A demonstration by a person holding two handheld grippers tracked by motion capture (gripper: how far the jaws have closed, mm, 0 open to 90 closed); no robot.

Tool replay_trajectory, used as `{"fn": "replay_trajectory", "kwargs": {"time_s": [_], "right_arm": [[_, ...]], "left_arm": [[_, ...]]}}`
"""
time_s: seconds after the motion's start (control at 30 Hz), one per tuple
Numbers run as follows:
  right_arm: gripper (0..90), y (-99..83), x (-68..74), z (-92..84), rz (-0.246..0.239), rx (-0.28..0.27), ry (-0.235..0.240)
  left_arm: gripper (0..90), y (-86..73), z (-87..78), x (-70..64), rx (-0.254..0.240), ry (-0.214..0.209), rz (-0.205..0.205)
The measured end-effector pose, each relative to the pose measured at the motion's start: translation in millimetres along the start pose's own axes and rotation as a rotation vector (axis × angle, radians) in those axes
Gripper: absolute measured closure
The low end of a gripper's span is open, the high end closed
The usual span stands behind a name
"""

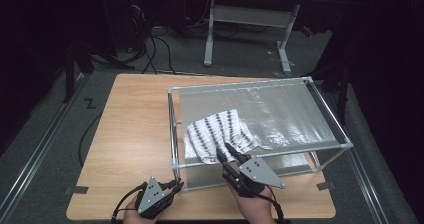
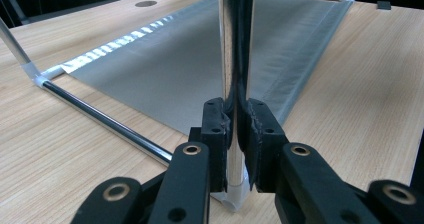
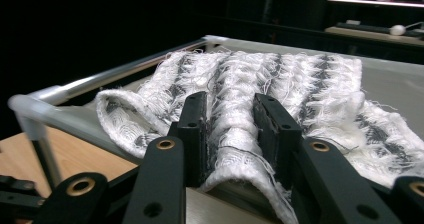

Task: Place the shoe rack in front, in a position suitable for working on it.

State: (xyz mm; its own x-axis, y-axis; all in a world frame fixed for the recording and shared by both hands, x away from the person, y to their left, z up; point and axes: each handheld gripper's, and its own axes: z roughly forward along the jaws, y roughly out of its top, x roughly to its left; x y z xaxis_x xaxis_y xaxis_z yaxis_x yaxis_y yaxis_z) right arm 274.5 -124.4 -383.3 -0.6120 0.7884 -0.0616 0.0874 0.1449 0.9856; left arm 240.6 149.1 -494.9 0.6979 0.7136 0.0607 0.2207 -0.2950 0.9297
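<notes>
A white towel with dark stripes (image 1: 220, 131) lies crumpled on the silvery top sheet of a metal-tube rack (image 1: 240, 85), near the rack's front left. My right gripper (image 1: 226, 151) reaches over the front rail and is shut on a raised fold of the towel (image 3: 300, 84), which bulges between the pads of the right gripper (image 3: 230, 119). My left gripper (image 1: 176, 185) sits at the rack's front left corner. In the left gripper view, the left gripper (image 2: 234, 129) is shut on the rack's shiny upright post (image 2: 235, 59), just above its foot.
The rack stands on the right half of a wooden table (image 1: 130, 134). A lower silvery sheet (image 2: 175, 69) spans the rack's base, with a bottom rail (image 2: 100, 116) along it. Beyond the table are a white-legged desk (image 1: 250, 19) and floor cables (image 1: 155, 49).
</notes>
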Motion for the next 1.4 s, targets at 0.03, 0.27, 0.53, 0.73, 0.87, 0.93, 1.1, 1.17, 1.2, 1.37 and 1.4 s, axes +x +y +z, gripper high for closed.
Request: {"fn": "replay_trajectory", "kwargs": {"time_s": [0.03, 0.27, 0.53, 0.73, 0.87, 0.93, 1.1, 1.17, 1.2, 1.37, 1.4], "right_arm": [[67.7, 1.6, 6.9, 4.2, 0.001, 0.005, 0.019], [67.3, 6.2, 34.9, 17.0, -0.019, 0.004, 0.087], [67.3, 10.2, 55.0, 23.5, -0.048, 0.000, 0.134], [67.1, 10.0, 55.4, 23.5, -0.047, 0.000, 0.137], [66.9, 10.1, 55.3, 23.3, -0.053, 0.000, 0.138], [66.7, 10.2, 54.9, 23.2, -0.052, 0.000, 0.140], [66.5, 10.2, 55.2, 23.4, -0.055, -0.001, 0.137], [66.4, 10.2, 55.2, 23.3, -0.056, -0.001, 0.136], [65.3, 10.0, 54.9, 23.2, -0.061, -0.001, 0.131], [64.0, 9.4, 49.4, 22.1, -0.054, 0.004, 0.112], [63.9, 9.1, 47.8, 21.7, -0.053, 0.004, 0.109]], "left_arm": [[80.2, -0.1, 0.0, 0.0, 0.000, 0.000, 0.000], [80.3, -0.2, 0.0, 0.2, -0.002, -0.002, 0.000], [80.3, -0.2, 0.0, 0.3, -0.002, -0.001, 0.001], [80.2, -0.2, -0.1, 0.1, -0.001, -0.003, 0.000], [80.3, -0.2, -0.2, 0.0, 0.000, -0.003, 0.002], [80.3, -0.2, -0.2, 0.0, -0.001, -0.003, 0.001], [80.3, -0.3, -0.2, 0.0, -0.001, -0.003, 0.001], [80.3, -0.3, -0.2, 0.0, -0.001, -0.003, 0.001], [80.2, -0.3, -0.2, 0.1, -0.001, -0.003, 0.002], [80.3, -0.3, -0.4, 0.5, 0.001, -0.007, 0.000], [80.2, -0.4, -0.3, 0.5, 0.000, -0.007, -0.001]]}}
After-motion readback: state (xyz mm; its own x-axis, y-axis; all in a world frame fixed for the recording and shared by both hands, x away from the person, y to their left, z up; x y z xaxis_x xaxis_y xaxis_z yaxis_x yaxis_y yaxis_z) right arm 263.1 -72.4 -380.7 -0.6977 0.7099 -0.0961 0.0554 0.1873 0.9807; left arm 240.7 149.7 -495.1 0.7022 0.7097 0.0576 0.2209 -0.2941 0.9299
